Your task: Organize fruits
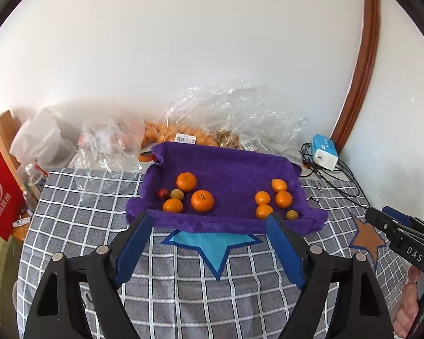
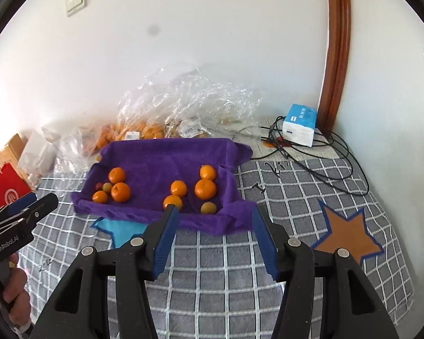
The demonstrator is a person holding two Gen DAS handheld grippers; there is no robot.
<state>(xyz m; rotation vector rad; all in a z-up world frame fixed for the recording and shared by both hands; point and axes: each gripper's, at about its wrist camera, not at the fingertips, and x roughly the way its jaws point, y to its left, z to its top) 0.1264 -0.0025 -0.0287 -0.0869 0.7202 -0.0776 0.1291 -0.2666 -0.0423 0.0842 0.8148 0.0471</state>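
A purple towel tray (image 1: 226, 169) (image 2: 161, 155) sits on the checked cloth. It holds two fruit groups. The left group (image 1: 183, 195) (image 2: 113, 188) has three oranges, a red fruit and a greenish one. The right group (image 1: 274, 200) (image 2: 195, 190) has several oranges and one greenish fruit (image 1: 291, 214) (image 2: 208, 208). My left gripper (image 1: 209, 220) is open and empty just before the tray's near rim. My right gripper (image 2: 214, 212) is open and empty before the tray's near right corner.
Clear plastic bags (image 1: 212, 113) (image 2: 183, 104) with oranges lie behind the tray against the wall. A blue-white tissue pack (image 1: 325, 152) (image 2: 299, 124) and black cables (image 2: 325, 152) lie at the back right. A red bag (image 1: 0, 197) stands at the left. Star patches (image 1: 212, 245) (image 2: 347, 231) mark the cloth.
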